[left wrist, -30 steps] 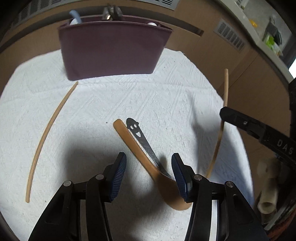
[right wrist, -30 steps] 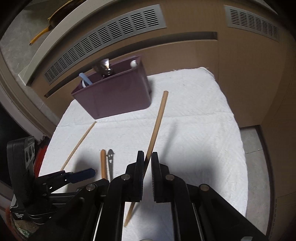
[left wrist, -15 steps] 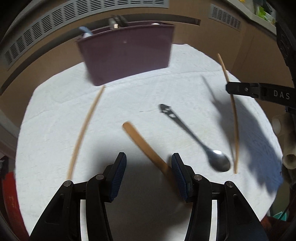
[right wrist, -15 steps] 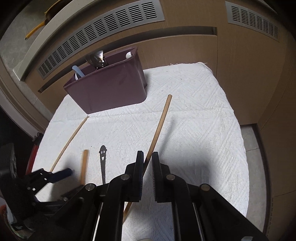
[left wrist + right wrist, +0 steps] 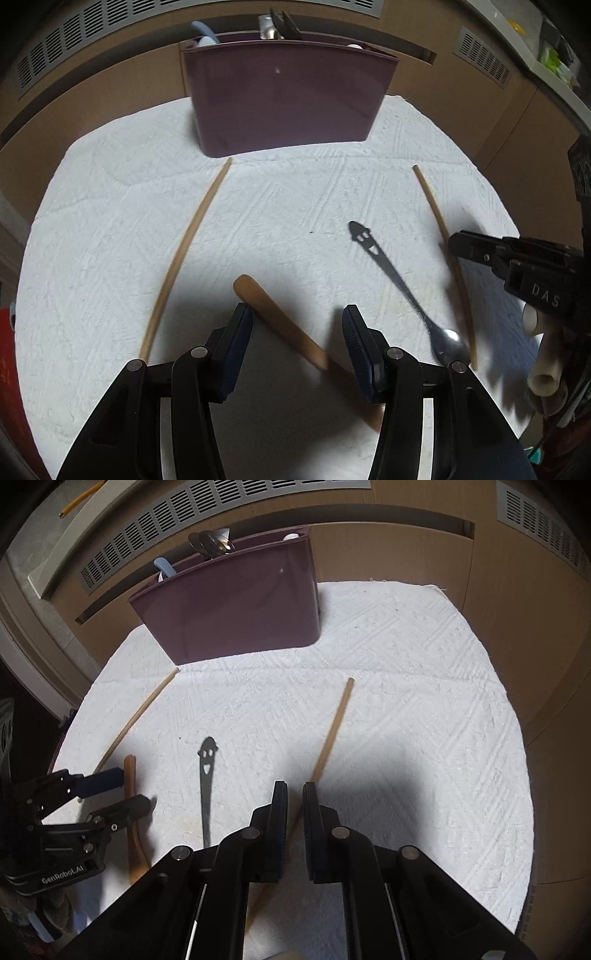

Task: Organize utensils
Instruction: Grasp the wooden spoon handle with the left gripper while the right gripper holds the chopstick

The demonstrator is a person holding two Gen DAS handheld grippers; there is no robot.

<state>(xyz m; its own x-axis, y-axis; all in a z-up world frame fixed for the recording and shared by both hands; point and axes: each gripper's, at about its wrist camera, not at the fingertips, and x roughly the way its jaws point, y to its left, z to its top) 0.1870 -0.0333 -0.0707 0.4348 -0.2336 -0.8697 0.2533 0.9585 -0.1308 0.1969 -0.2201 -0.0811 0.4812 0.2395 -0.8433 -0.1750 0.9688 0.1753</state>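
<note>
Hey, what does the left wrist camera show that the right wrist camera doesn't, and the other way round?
Only the left wrist view shows the metal spoon's bowl and the right hand-held gripper from outside. Only the right wrist view shows the left hand-held gripper from outside, straddling the wooden spoon. Both share the purple holder, the white towel, the left chopstick and the right chopstick.

Tan wooden panelling (image 5: 406, 550) is curving behind a white textured cloth (image 5: 424, 686) — grey louvred vents (image 5: 221, 502) are running above.

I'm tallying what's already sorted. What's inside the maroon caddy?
Above the maroon caddy rim: a metal spoon bowl, a pale blue handle, a white tip. The walls hide everything lower.
</note>
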